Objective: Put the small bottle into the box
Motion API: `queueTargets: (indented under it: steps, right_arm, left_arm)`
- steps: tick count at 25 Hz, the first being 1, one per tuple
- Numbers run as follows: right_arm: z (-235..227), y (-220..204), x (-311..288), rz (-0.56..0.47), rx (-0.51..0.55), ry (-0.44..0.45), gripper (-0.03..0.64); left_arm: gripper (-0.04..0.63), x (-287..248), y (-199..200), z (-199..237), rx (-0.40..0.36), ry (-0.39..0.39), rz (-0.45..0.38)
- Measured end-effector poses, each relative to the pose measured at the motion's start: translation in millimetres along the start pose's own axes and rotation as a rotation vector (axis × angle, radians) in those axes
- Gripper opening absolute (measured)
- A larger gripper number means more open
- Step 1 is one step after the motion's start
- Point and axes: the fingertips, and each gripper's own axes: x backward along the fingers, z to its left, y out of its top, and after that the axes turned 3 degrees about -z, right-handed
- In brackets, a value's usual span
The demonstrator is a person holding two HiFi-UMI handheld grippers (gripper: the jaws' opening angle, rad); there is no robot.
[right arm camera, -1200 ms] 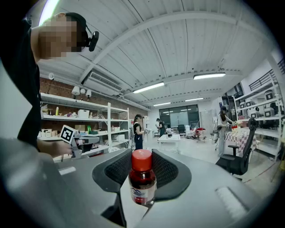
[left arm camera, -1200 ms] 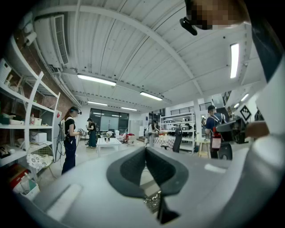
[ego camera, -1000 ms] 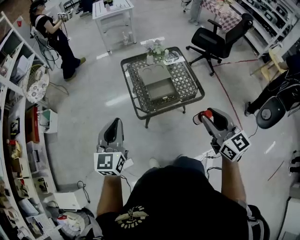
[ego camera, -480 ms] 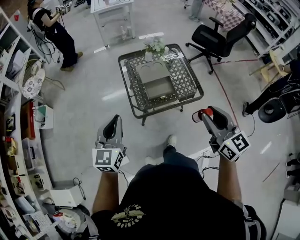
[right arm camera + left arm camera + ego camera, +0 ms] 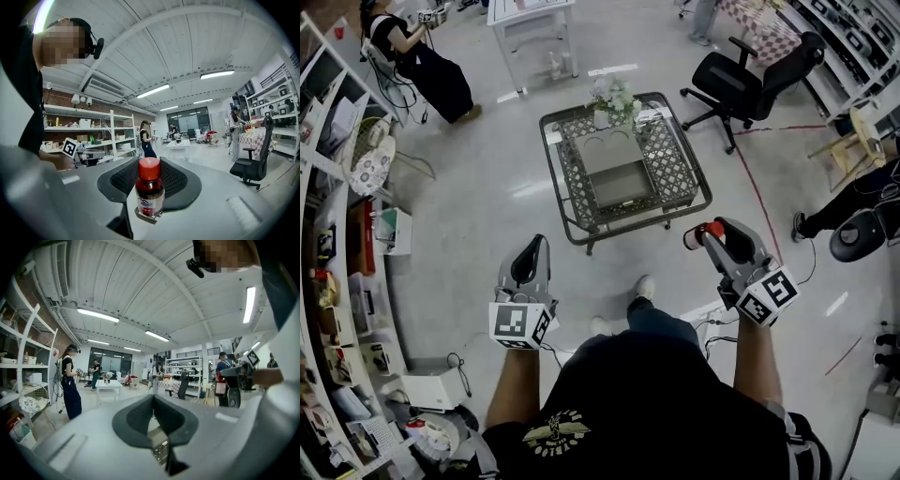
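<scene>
A small dark-red bottle with a red cap stands upright between the pads of my right gripper, which is shut on it. In the head view that gripper hangs at the right above the floor, and the red cap of the bottle shows at its tip. My left gripper is held at the left, jaws together at the tips and nothing in them. The box lies open on a low lattice table ahead of both grippers, its lid folded back.
White flowers stand at the table's far edge. A black office chair is behind it at the right, a white table farther back. Shelves line the left side. A person stands at the far left.
The person holding me has stepped forward; a foot now shows ahead of the body. Both grippers keep their pose, and the bottle stays in the right one.
</scene>
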Motion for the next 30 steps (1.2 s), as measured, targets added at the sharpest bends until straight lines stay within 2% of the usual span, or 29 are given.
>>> queueTargets:
  steps: [13,20,27,30]
  right_arm:
    - [-29.4,-4.9,-32.1,0.04,0.012,0.073,0.152]
    - [-53.0,-4.1,-51.0,0.061,0.02,0.094,0.152]
    - [-89.8,-1.7,-59.0,0.053,0.008,0.109,0.15]
    - [-103.3,0.7,-63.3,0.051,0.002,0.128,0.15]
  left_arm:
    - [0.0,-36.5,-20.6,-1.8,0.046,0.032,0.036]
    - [0.0,-71.0,-15.8,-2.0,0.04,0.031,0.031]
    - [0.0,-107.7,-6.1,-26.5,0.003,-0.008,0.019]
    - [0.0,-118.9,-0.5,-29.6,-0.007,0.009,0.016]
